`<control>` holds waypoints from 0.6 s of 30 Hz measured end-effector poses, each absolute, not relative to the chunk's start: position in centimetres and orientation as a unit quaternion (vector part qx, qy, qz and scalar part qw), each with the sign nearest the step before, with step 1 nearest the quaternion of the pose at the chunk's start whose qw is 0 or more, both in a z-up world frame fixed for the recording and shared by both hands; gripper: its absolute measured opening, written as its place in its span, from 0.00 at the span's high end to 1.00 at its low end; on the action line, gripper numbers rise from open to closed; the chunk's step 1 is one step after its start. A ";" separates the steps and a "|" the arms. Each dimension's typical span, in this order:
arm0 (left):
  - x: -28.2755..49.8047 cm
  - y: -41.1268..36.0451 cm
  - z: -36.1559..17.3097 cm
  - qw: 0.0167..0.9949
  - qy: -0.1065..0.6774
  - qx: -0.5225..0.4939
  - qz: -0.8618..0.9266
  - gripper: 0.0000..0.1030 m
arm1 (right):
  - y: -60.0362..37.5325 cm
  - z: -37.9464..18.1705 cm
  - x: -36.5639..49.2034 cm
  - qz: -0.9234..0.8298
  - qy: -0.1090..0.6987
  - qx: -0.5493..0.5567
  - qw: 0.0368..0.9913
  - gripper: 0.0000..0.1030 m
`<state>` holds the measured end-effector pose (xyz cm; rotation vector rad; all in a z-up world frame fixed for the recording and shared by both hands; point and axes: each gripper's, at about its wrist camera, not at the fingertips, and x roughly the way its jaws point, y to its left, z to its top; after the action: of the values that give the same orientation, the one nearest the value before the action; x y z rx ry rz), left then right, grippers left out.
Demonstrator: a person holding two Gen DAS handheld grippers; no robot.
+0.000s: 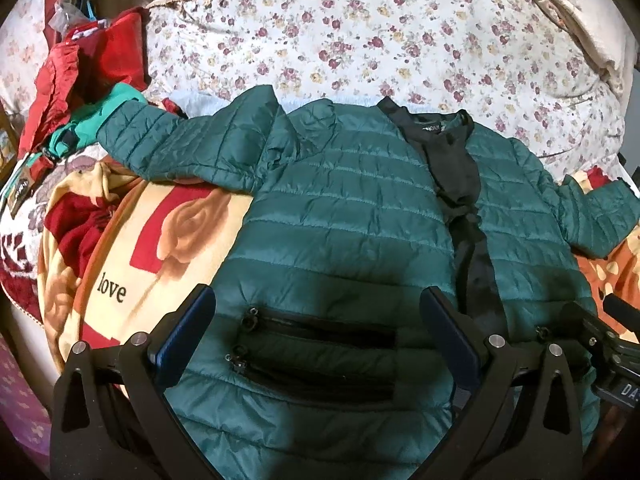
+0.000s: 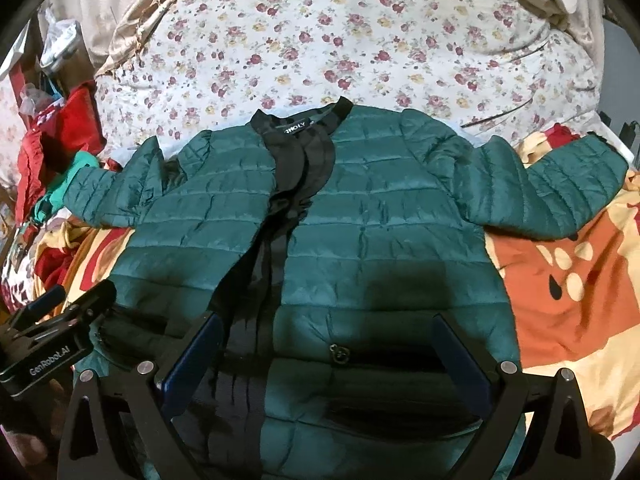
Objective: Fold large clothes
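Bedding in a floral print (image 1: pixel 360 32) backs my bed, where the green quilted jacket (image 1: pixel 340 208) lies front-up and unzipped, sleeves spread over a rose blanket (image 1: pixel 168 248), with my left tool (image 1: pixel 316 320) and right tool (image 2: pixel 326 344) both spread wide above its hem.

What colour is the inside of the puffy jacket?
Black lining, inside the green jacket; clearest in the right wrist view.

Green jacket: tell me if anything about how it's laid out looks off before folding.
The green jacket lies face up and unzipped, its front gaping so the black lining shows. One sleeve runs onto the pile of red clothes rather than lying flat. Both hand-held grippers, left and right, hang open above the hem.
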<state>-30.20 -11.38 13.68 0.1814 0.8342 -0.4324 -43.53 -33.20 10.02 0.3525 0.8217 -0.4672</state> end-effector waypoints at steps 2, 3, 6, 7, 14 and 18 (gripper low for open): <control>-30.5 -11.4 13.8 0.889 0.397 0.089 -0.212 0.01 | -33.2 10.1 -43.6 -0.224 0.396 0.170 0.874 0.00; -30.7 -11.4 13.8 0.889 0.395 0.090 -0.212 0.01 | -33.2 10.1 -43.7 -0.223 0.396 0.171 0.874 0.00; -31.2 -11.6 14.0 0.892 0.386 0.096 -0.214 0.01 | -33.2 10.0 -44.0 -0.217 0.386 0.173 0.880 0.00; -31.3 -11.6 14.1 0.893 0.384 0.096 -0.216 0.01 | -33.2 10.1 -44.1 -0.218 0.385 0.173 0.880 0.00; -32.3 -11.8 14.2 0.896 0.376 0.107 -0.211 0.01 | -33.0 10.1 -44.6 -0.252 0.372 0.151 0.881 0.00; -32.5 -11.9 14.3 0.896 0.373 0.105 -0.217 0.01 | -33.0 10.2 -44.7 -0.255 0.372 0.149 0.880 0.00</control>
<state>-32.54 -11.90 14.25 0.2174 0.7731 -0.4490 -44.72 -33.00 10.16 0.3110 0.7760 -0.5316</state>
